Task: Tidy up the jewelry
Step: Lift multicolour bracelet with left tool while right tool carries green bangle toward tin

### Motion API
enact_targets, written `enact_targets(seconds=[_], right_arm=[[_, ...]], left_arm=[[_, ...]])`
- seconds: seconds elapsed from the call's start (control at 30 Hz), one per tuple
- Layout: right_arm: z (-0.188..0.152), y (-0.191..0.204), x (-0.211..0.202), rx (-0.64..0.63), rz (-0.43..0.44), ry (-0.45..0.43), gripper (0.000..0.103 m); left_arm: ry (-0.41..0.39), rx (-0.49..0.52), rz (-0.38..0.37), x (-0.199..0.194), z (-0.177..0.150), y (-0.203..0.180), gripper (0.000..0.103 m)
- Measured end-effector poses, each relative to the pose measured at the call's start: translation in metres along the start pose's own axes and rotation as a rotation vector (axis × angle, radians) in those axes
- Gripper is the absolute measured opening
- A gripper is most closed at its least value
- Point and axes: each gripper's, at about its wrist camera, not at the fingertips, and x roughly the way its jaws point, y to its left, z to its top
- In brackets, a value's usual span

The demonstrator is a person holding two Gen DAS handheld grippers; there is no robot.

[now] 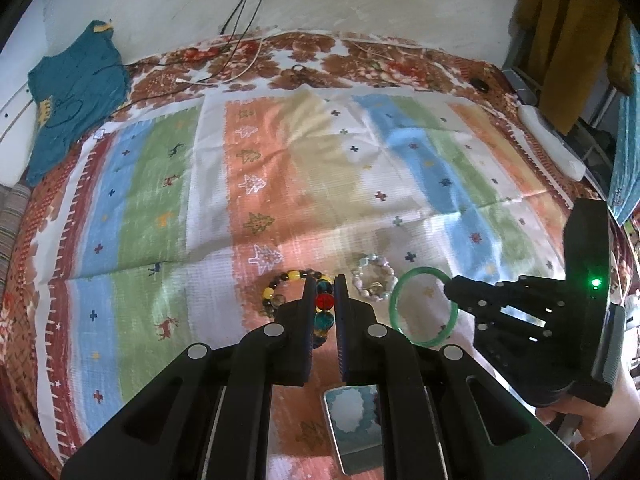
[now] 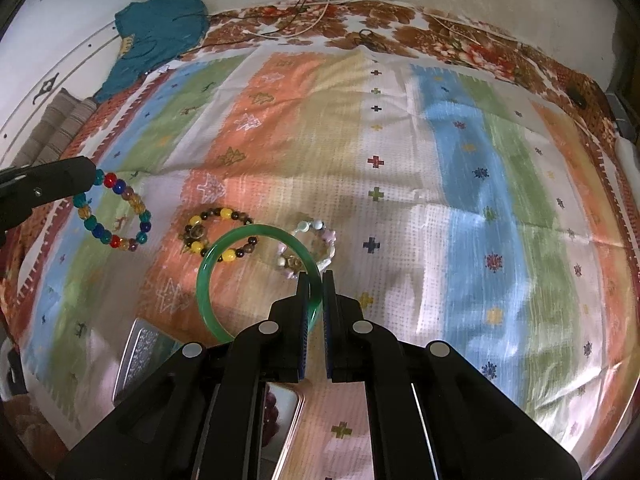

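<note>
Metal tray (image 1: 352,424) below fingers clamped on beaded bracelet (image 1: 324,302) and green bangle (image 2: 256,236); 2 bracelets beyond.

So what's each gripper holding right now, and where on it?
Left gripper: multicolored bead bracelet, pinched on its beaded band. Right gripper: green bangle, clamped across its rim.

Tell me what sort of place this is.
Probably a bedroom at home: the work surface looks like a bed, with a striped cloth over a floral bedspread. A teal garment lies by the wall, clothes hang at the right, and charging cables trail down.
</note>
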Motion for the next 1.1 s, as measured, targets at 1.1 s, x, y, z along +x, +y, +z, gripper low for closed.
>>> enact_targets(seconds=[1.1], right_arm=[[-0.039,0.018,-0.047,-0.010,0.020,-0.053,0.007]], left_arm=[[-0.052,0.024,-0.057,-0.051,-0.042,-0.027,0.009]])
